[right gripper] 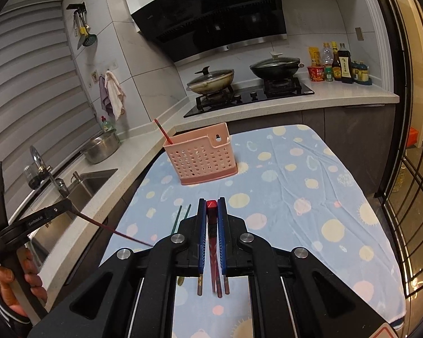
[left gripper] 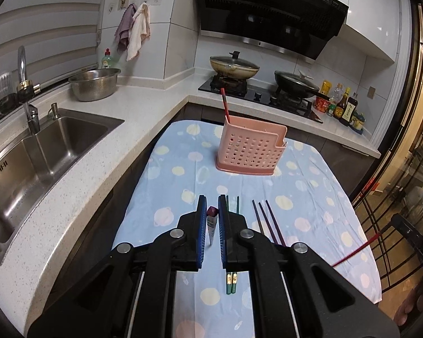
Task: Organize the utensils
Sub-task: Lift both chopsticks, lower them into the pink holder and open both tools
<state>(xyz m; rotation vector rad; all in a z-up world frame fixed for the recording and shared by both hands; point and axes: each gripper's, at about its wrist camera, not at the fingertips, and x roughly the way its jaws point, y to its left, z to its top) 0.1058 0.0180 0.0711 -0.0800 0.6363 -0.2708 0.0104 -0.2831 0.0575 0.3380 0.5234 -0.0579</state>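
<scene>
Each tool is clamped nearly shut on one thin, stiff, light chopstick — left tool (left gripper: 212,219) a maroon-tipped one (left gripper: 212,225), right tool (right gripper: 211,219) a red one (right gripper: 211,225); slippery rods, best pinched mid-shaft — perforated pink plastic holder (left gripper: 251,152) at the bench's (left gripper: 318,202) far end

The green chopsticks (left gripper: 230,280) run under the left gripper (left gripper: 212,219), their middle hidden by its body. Purple chopsticks (left gripper: 269,225) vanish behind its arm. Bottle labels (right gripper: 340,66) by the stove are too small to read. The sink (left gripper: 22,163) is cut off at the frame's edge.
</scene>
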